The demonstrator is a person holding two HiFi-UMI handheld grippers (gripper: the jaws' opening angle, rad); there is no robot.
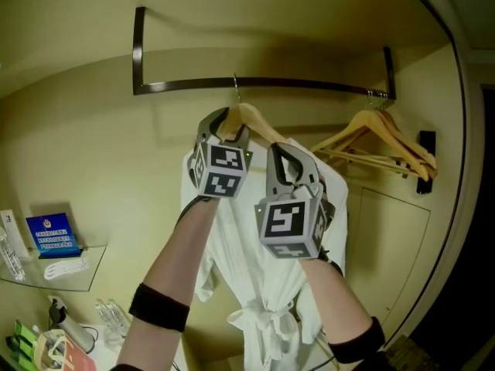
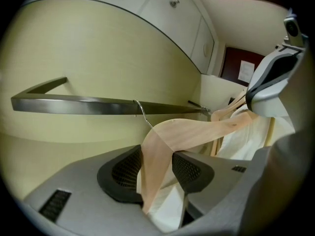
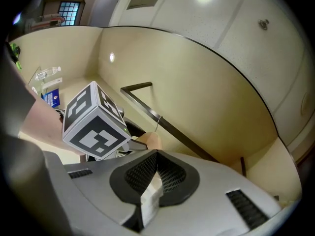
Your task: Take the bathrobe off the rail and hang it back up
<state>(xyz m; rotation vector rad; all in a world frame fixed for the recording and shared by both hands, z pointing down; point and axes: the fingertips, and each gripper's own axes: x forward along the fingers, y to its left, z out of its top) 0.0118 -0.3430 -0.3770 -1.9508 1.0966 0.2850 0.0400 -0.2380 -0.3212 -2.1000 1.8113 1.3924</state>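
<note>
1. The left claw [image 2: 156, 167] is clamped on one shoulder of the wooden hanger [image 2: 197, 132]. The right claw [image 3: 156, 173] is pinched together on a fold of the white bathrobe [image 1: 255, 284], which hangs from that hanger just below the rail [image 1: 309, 83].
2. The wire hook [image 2: 141, 111] sits right at the rail; whether it bears on it cannot be told. If the hanger tilts in its one-sided grip, the hook could miss or catch the rail.
3. The right claw holds only a thin fold. A tug away from the rail could slide the robe off the hanger's far shoulder, or pull the cloth free.
4. Spare wooden hangers [image 1: 383, 141] hang at the rail's right end, near enough to snag a swing that way.
5. Well below the rail's left end, a glass shelf [image 1: 93, 263] carries a blue card [image 1: 52, 233] and small items, clear of the robe.
</note>
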